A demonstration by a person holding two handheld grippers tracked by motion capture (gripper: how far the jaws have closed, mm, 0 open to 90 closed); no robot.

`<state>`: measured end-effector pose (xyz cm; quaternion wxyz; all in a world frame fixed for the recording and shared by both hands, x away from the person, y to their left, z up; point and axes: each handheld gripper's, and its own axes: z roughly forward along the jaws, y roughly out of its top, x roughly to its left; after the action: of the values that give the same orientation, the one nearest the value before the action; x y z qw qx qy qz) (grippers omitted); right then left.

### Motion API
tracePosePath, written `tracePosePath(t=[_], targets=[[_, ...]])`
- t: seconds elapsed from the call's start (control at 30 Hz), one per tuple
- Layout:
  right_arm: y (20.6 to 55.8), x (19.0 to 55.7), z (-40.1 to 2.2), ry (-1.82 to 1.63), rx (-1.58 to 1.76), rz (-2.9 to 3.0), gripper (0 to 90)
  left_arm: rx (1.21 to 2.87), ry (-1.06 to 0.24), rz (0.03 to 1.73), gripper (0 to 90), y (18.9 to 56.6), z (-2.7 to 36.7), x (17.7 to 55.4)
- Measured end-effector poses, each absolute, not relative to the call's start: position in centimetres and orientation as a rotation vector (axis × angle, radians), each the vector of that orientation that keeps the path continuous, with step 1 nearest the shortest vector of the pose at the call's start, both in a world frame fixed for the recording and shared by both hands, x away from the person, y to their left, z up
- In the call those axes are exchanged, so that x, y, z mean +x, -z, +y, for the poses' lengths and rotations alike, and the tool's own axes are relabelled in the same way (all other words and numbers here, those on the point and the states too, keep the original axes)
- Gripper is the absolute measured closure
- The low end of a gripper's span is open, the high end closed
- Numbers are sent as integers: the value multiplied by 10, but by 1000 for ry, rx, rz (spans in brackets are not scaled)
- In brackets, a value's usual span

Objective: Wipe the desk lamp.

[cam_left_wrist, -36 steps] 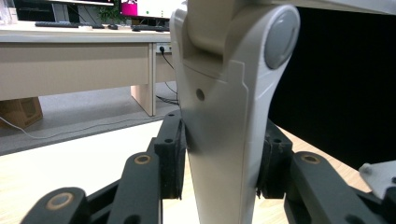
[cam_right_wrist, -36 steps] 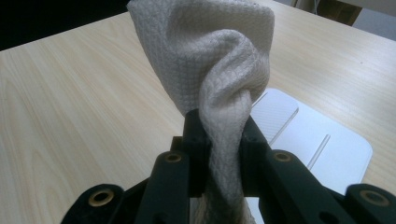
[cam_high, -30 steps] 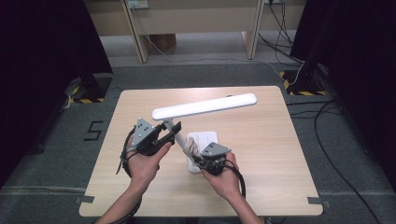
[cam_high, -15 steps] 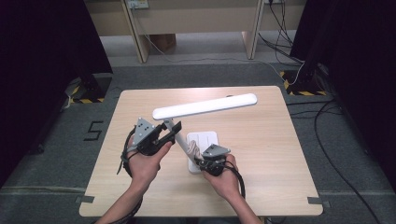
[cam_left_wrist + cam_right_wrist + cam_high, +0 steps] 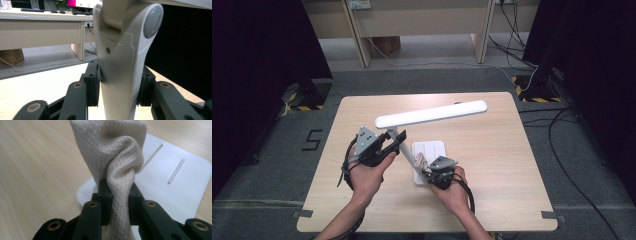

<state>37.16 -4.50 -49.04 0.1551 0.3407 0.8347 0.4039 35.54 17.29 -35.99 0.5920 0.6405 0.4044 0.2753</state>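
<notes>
A person at a light wooden table (image 5: pixel 492 190) worked on a white desk lamp (image 5: pixel 432 114) with two hand-held grippers. The left gripper (image 5: pixel 393 145) was clamped on the lamp's arm (image 5: pixel 120 82) just below its hinge, both black pads pressed against the grey-white plastic. The right gripper (image 5: pixel 430 172) was closed on a bunched, beige, quilted cloth (image 5: pixel 117 157), which rose from between its jaws directly over the lamp's flat white base (image 5: pixel 175 187).

The lamp stood near the middle of the table, its base (image 5: pixel 429 150) flat on the wood between the two hands, its arm slanting up to the left and its long head stretching to the right above the tabletop. The table's pale woodgrain surface was otherwise bare around the lamp.

The table stood on grey carpet (image 5: pixel 582 165), where a figure five (image 5: pixel 313 139) was marked to the left. Black curtains (image 5: pixel 257 60) hung at both sides, yellow-and-black hazard tape (image 5: pixel 302 107) lay at their feet, and cables (image 5: pixel 562 125) trailed across the floor at right. Beyond, the legs of a pale desk (image 5: pixel 362 35) and a cardboard box (image 5: pixel 387 45) stood at the far wall.
</notes>
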Motion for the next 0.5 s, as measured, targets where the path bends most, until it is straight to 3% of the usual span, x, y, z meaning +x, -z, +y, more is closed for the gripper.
tracePosePath(t=[0.5], targets=[[498,373,-46,-1103,996,2404,780,1488,-639,944,614,360,173,355]])
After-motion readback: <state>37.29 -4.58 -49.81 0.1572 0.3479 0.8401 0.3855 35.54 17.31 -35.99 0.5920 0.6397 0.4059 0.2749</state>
